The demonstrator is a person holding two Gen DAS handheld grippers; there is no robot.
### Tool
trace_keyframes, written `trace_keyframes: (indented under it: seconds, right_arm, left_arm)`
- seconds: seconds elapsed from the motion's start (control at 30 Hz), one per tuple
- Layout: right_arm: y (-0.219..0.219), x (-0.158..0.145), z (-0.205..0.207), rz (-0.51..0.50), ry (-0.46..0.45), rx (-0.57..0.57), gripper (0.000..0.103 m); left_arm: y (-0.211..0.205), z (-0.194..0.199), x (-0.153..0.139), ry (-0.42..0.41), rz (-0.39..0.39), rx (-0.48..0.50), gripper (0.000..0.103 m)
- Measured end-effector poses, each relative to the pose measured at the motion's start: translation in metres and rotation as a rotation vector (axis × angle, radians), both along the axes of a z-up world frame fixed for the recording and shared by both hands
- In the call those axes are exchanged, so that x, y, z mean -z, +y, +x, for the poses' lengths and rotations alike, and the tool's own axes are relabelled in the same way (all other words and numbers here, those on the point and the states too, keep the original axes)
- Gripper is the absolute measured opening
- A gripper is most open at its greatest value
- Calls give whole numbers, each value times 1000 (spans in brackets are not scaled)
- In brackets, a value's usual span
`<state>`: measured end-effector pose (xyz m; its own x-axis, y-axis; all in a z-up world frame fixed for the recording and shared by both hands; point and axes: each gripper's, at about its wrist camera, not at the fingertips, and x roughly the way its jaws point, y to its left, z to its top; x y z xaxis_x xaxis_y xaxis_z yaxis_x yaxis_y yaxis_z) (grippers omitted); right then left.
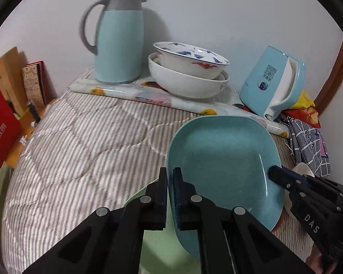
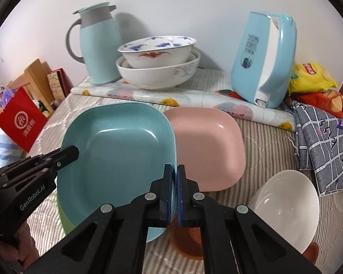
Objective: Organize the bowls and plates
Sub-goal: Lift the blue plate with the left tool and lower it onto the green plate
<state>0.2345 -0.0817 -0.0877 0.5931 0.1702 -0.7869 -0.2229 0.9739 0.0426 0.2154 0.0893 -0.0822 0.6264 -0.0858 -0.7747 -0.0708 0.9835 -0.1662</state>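
Observation:
A blue square plate [image 1: 221, 159] is held tilted above a green plate [image 1: 153, 246]. My left gripper [image 1: 170, 196] is shut on the blue plate's left rim. My right gripper [image 2: 175, 194] is shut on its right rim; the plate [image 2: 119, 157] fills the middle of the right wrist view, with the green plate [image 2: 65, 217] under it. The right gripper also shows in the left wrist view [image 1: 274, 171], and the left gripper in the right wrist view [image 2: 73, 153]. A pink plate [image 2: 208, 146], a white bowl [image 2: 287, 207] and an orange bowl [image 2: 185, 244] lie to the right.
Two stacked bowls [image 1: 189, 73] stand at the back by a blue thermos jug [image 1: 116, 38] and a blue kettle [image 2: 265, 61]. A rolled patterned sheet [image 1: 153, 96] crosses the striped quilt [image 1: 84, 148]. Snack bags [image 2: 313, 80], checked cloth [image 2: 326, 141] right; red box [image 1: 0, 123] left.

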Motion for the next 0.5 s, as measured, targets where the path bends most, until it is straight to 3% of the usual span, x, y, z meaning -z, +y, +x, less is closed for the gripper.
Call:
trace_keyframes:
  seconds: [0.5]
  right_arm:
    - [28, 5, -27, 11, 14, -90, 4]
  left_arm:
    - [26, -44, 10, 23, -5, -77, 6]
